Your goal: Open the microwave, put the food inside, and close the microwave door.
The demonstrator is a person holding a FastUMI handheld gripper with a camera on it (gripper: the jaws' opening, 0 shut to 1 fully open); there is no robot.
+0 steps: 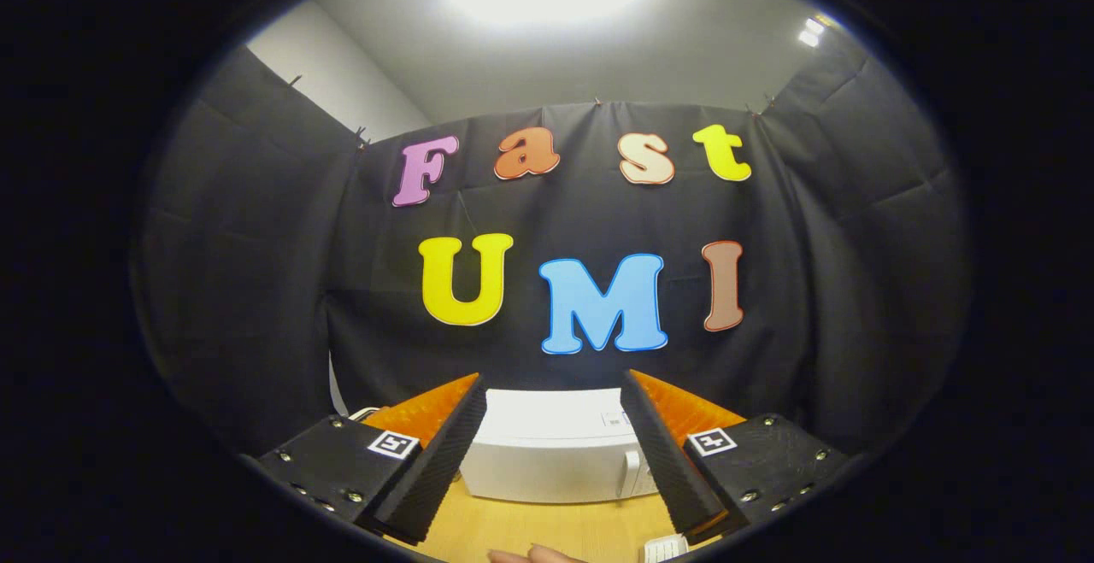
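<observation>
Fingers (554, 452) spread wide, holding nothing; microwave (551, 452) at lower centre, door shut; keep centred on door handle (631, 471)

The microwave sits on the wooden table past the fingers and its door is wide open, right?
Not quite. In the gripper view the white microwave sits on the wooden table beyond the open gripper, but its door is shut, not wide open. The fingers hold nothing.
</observation>
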